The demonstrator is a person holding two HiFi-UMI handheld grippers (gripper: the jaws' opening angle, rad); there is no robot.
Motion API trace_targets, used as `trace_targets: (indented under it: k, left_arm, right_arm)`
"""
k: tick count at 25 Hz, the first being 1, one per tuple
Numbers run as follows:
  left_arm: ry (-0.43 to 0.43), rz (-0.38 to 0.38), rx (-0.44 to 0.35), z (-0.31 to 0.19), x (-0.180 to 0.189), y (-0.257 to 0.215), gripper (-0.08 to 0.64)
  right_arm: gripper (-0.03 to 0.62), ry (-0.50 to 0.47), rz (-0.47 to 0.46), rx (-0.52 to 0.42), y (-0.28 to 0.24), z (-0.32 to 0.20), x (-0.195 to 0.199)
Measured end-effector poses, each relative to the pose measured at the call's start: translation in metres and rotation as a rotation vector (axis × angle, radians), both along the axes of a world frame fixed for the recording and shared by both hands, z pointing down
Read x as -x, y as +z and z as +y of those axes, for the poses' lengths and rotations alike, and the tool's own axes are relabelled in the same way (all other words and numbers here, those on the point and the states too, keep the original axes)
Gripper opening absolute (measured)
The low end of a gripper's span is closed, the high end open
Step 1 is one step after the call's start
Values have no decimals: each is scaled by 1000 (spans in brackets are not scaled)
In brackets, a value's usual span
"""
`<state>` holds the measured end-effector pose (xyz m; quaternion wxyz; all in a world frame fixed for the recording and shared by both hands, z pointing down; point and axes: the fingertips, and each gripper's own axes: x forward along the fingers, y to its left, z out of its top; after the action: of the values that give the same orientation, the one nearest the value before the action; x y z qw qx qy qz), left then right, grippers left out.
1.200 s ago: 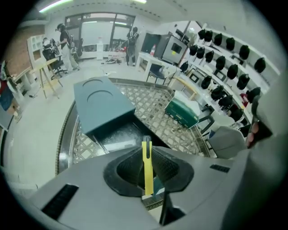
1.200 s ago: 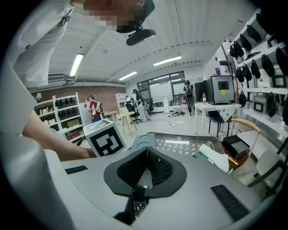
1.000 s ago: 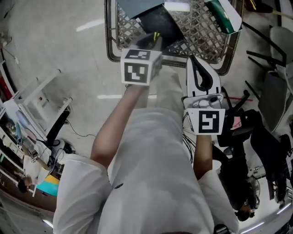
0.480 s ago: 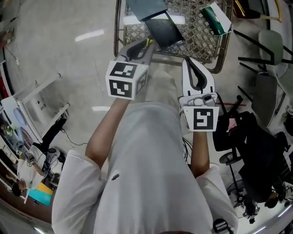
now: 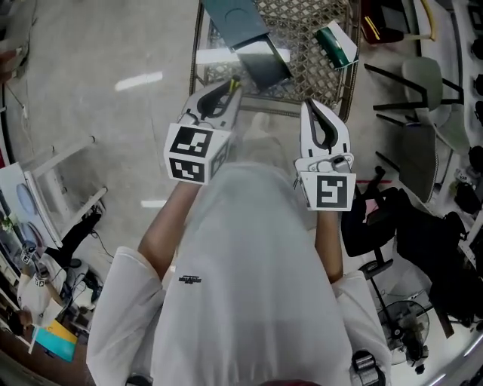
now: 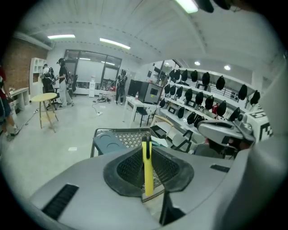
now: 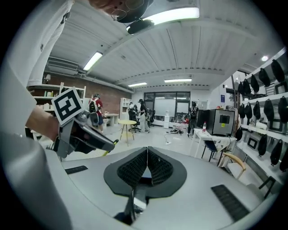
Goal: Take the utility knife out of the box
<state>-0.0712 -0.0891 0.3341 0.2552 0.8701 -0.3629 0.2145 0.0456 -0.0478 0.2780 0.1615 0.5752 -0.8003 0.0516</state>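
My left gripper (image 5: 231, 86) is shut on a slim yellow utility knife (image 5: 235, 81), held up above the floor, near the front edge of the wire basket (image 5: 198, 53). In the left gripper view the knife (image 6: 147, 173) stands upright between the dark pads (image 6: 130, 168), its tip sticking out past my left gripper (image 6: 147, 150). The basket (image 6: 112, 133) lies below and ahead. My right gripper (image 5: 309, 105) hovers beside the left one, level with it. Its jaws meet at the tips (image 7: 147, 149) with nothing between them. The left gripper (image 7: 83, 134) shows at the left of the right gripper view.
In the basket lie a grey-blue tray (image 5: 235, 15), a black flat item (image 5: 264, 64) and a green-and-white box (image 5: 336, 44). Chairs (image 5: 423, 83) and dark gear crowd the right side. A white rack (image 5: 72, 162) stands at the left. People stand far off (image 6: 60, 83).
Both grippers have come up and away from the basket, the left one carrying the yellow knife. The basket now sits farther off at the top of the head view.
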Motion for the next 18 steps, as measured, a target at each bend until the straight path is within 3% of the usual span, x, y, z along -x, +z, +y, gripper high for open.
trace_targets:
  k: [12,18]
  left_arm:
    - [-91,73,-183,-2,45,-61,58]
    - [-110,111,-206,3,58,-73,58]
  right_arm:
    - [0,34,28,-72,-34,0,-7]
    - [0,28,13,-63,-37,-4,-7]
